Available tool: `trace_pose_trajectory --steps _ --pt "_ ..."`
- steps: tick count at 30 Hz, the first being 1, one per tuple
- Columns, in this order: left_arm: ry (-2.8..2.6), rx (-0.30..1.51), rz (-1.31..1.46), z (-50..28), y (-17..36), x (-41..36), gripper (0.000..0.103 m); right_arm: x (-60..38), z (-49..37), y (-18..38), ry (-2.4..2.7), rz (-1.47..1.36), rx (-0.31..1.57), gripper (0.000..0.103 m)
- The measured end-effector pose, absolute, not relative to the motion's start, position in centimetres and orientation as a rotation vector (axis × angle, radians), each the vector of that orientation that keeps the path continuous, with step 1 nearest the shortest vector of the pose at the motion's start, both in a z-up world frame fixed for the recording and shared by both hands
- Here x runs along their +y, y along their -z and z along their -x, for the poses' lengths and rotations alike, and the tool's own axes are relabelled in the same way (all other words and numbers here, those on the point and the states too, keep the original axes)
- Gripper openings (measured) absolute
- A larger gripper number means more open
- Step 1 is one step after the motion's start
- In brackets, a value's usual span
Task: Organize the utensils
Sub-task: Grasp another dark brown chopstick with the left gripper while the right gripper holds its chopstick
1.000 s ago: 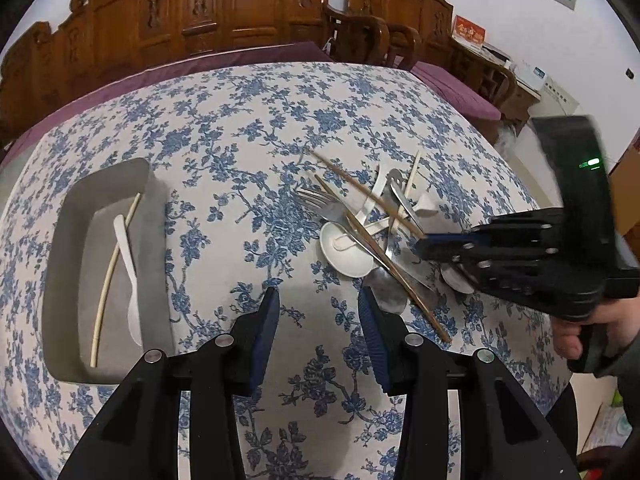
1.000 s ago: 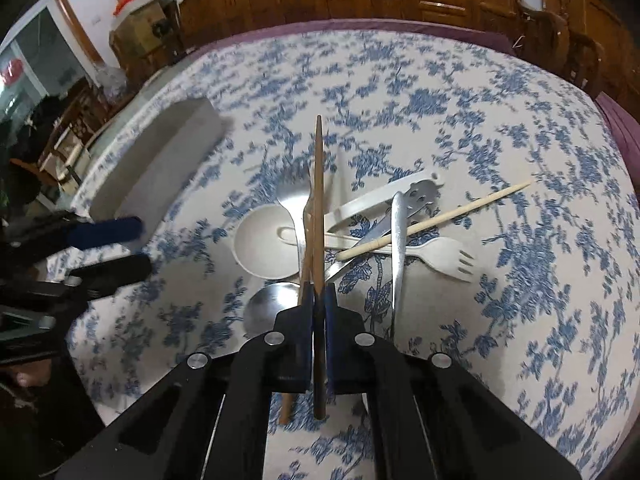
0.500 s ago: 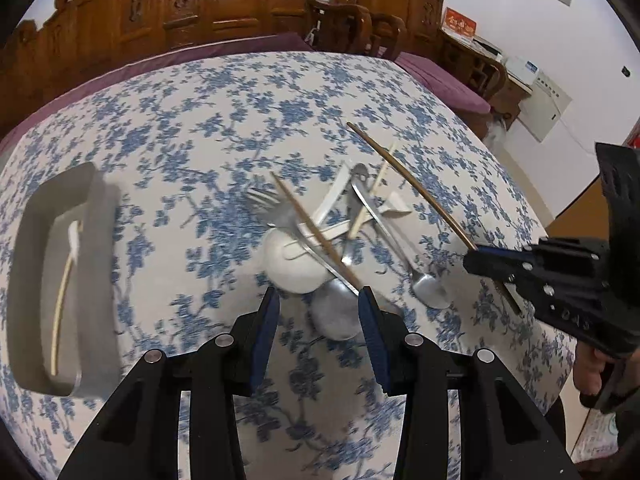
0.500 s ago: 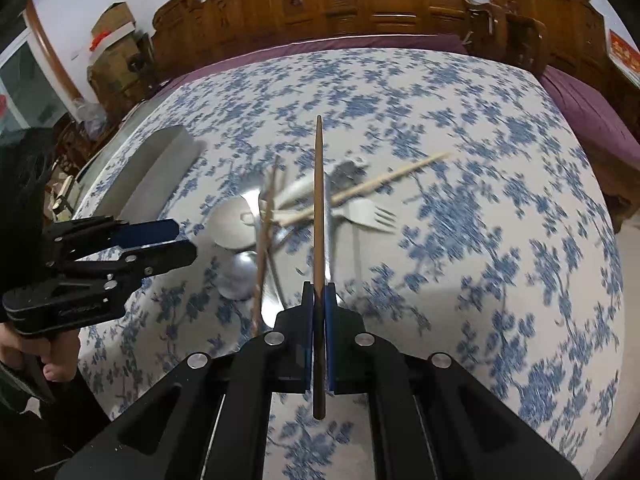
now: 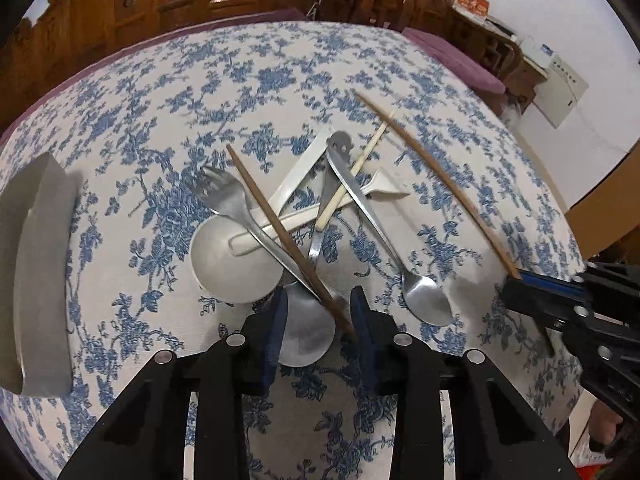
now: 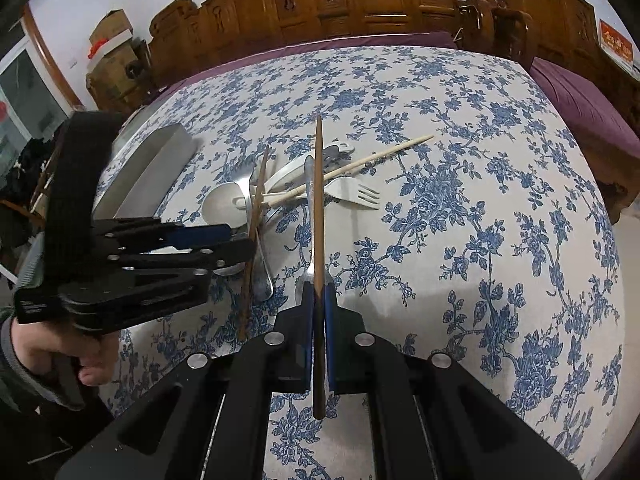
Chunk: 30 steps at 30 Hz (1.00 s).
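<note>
Left of the utensil pile [image 5: 304, 216] sits a grey rectangular tray [image 5: 36, 272], its contents hidden. Right tongs [image 6: 319, 296] clench a slim brown wooden chopstick [image 6: 318, 208]. Left tongs [image 5: 318, 312] gape.

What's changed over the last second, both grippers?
The right gripper, shut on one brown chopstick, lifted it clear of the utensil pile. The left gripper advanced, open, until it straddles the second brown chopstick. The pile and grey tray stayed put.
</note>
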<state>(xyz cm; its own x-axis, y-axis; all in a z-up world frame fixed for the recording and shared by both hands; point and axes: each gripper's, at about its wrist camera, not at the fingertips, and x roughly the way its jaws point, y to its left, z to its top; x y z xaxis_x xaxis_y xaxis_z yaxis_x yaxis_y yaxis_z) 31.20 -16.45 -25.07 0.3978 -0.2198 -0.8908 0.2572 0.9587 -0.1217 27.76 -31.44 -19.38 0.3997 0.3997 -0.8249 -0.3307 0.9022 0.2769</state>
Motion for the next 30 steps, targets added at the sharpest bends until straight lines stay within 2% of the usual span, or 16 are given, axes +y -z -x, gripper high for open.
trace_pose_trajectory --steps 6,15,30 --pt "0.292 1.136 -0.025 -31.4 25.6 -16.5 0.027 -31.7 -27.6 19.4 -0.46 -0.082 1.063 0.006" --pt "0.31 1.16 0.037 -31.0 25.3 -15.2 0.008 -31.1 -27.5 19.2 -0.464 -0.082 1.057 0.006" --pt "0.304 1.171 0.026 -30.8 25.0 -13.7 0.004 -29.4 -26.5 18.5 -0.459 -0.063 1.057 0.006"
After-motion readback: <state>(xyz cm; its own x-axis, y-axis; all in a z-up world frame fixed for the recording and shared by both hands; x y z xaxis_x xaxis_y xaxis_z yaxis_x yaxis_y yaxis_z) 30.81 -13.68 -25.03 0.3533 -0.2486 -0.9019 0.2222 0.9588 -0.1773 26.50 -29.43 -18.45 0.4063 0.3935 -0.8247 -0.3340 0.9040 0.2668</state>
